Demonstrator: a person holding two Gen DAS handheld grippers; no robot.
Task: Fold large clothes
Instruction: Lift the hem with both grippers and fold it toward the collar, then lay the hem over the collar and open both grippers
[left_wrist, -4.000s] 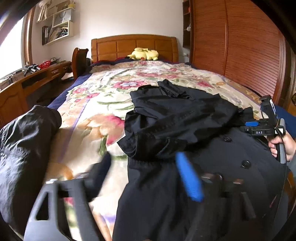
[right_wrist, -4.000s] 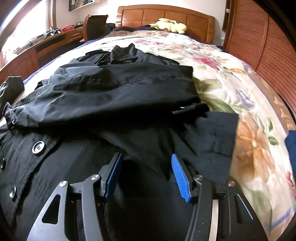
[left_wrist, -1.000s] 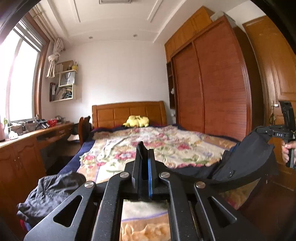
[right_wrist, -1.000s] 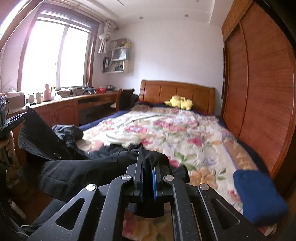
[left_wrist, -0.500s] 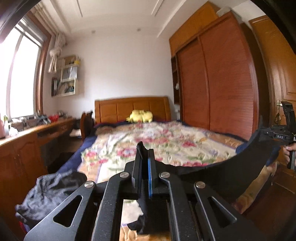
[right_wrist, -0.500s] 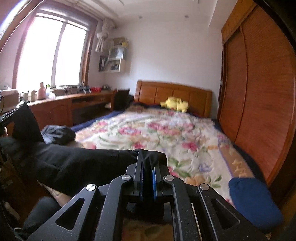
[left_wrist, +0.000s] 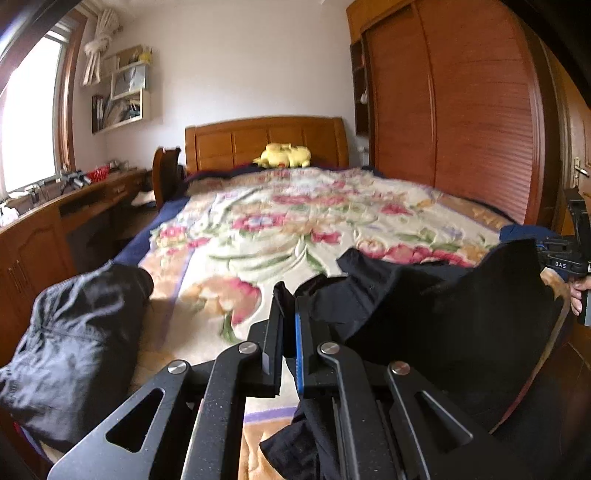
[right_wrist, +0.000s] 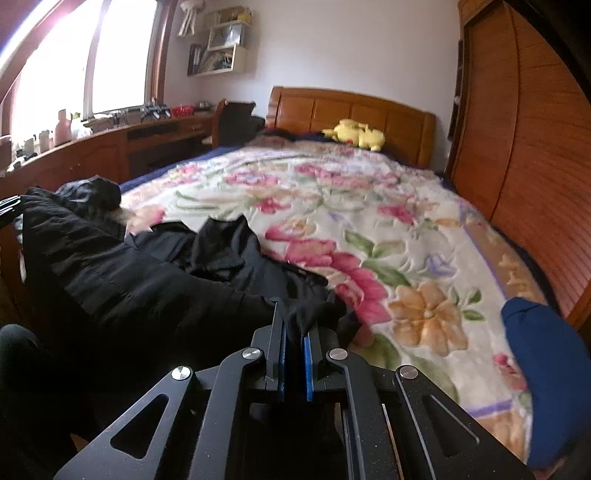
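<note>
Over the floral bed (left_wrist: 280, 236), both grippers, left (left_wrist: 289, 325) and right (right_wrist: 293, 339), apparently pinch the black coat (right_wrist: 147, 280).

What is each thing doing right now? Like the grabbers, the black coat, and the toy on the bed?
Left gripper: shut, fingers pinching the coat's edge.
Right gripper: shut, fingers pinching another edge of the coat.
Coat: held up at both ends, far part lying crumpled on the bed.
Grey jacket: bunched in a heap at the bed's left edge.
Yellow plush: lying by the headboard.
Wardrobe: doors closed.
</note>
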